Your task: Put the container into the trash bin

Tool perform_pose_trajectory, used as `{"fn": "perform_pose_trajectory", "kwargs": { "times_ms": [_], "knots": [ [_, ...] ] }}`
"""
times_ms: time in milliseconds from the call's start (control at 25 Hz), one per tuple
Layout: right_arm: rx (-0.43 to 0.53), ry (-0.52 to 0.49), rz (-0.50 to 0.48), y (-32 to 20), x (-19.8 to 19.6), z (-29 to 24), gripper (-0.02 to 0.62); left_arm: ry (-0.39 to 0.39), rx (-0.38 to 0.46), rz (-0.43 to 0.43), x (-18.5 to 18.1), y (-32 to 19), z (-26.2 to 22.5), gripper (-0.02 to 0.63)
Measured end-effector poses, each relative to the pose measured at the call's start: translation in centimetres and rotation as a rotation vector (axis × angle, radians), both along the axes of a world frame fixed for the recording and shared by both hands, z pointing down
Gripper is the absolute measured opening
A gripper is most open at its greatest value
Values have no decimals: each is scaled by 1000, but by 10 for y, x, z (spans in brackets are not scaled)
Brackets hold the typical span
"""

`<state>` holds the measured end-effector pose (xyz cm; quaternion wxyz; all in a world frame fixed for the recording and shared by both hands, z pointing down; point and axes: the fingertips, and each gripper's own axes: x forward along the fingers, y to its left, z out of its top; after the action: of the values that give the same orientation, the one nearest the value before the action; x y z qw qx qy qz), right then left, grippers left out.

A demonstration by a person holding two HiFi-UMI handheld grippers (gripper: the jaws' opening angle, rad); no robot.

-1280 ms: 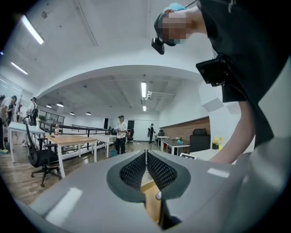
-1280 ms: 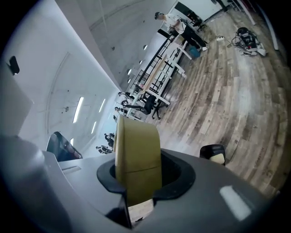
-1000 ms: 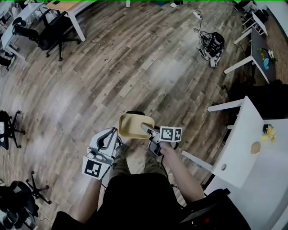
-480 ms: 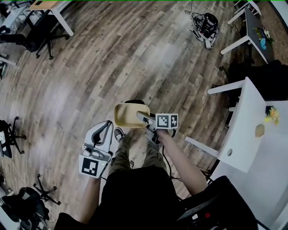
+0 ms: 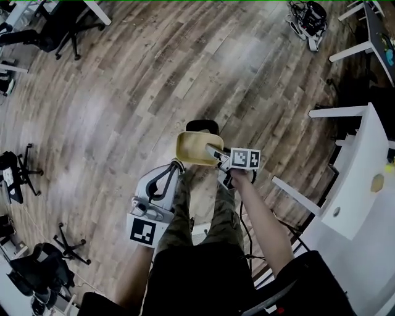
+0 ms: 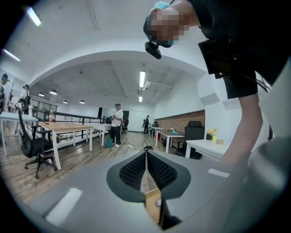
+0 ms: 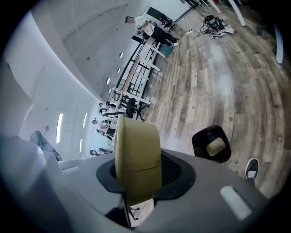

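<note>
A wide open-plan office lies below, with a grey-brown wood plank floor, a white desk at the right and black wheeled office chairs far off at the left. The person stands in the near middle, camouflage-trousered legs straight down.

Just beyond the feet sits the small black plastic trash bin. A second ago only a sliver of its rim peeked past the load. Now more of its far rim and opening shows, so carried piece and bin are coming into line. The right gripper view shows the bin to the right of its jaws, mouth open, with a pale tan scrap already inside.

The tan rectangular moulded container is off the floor, overlapping the bin's near edge in the head view; I cannot tell how high above it. The right gripper has its jaws part-way apart and clamped on the container's wall, which stands on edge between the pads. The left gripper hangs near the left leg, jaws closed together with nothing between them.

My reading: the carry is nearly finished, and what remains is to centre the container over the opening and let go.
</note>
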<state>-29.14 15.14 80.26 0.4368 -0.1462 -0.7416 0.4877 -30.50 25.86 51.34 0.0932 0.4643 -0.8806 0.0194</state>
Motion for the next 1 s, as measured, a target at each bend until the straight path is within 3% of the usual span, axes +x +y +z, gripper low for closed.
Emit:
{"fn": "perform_pose_trajectory", "kwargs": {
  "times_ms": [360,680,1000],
  "knots": [
    [-34,56,34,-8,-10,107,130,87,21,-47,3,10,81,12],
    [-41,139,1,-6,-8,202,133,138,33,-38,8,10,134,12],
    [64,193,-34,-15,-3,270,138,209,16,-35,24,20,176,14]
  ]
}}
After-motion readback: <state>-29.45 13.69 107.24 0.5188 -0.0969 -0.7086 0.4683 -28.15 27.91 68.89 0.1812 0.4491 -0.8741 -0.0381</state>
